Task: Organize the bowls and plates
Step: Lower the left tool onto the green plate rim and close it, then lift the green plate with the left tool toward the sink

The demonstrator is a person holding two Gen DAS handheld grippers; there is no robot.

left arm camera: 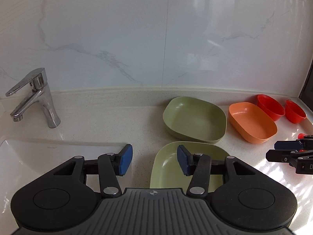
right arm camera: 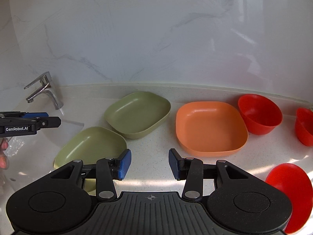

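Two green square plates lie on the counter: a far one (left arm camera: pixel 194 120) (right arm camera: pixel 138 113) and a near one (left arm camera: pixel 172 166) (right arm camera: pixel 92 145). An orange plate (left arm camera: pixel 252 122) (right arm camera: pixel 210 126) sits to their right, then two red bowls (left arm camera: pixel 271 106) (left arm camera: pixel 294 111), also in the right wrist view (right arm camera: pixel 260 115) (right arm camera: pixel 305 128). A third red bowl (right arm camera: pixel 289 192) lies at the near right. My left gripper (left arm camera: pixel 154 160) is open and empty, its right pad over the near green plate. My right gripper (right arm camera: pixel 149 163) is open and empty above bare counter between the near green plate and the orange plate.
A chrome faucet (left arm camera: pixel 37 98) (right arm camera: pixel 46 91) and a white sink (left arm camera: pixel 29 156) are at the left. A marble wall backs the counter (left arm camera: pixel 117 117). The right gripper shows at the left wrist view's right edge (left arm camera: pixel 273 150); the left gripper shows at the right wrist view's left edge (right arm camera: pixel 52 118).
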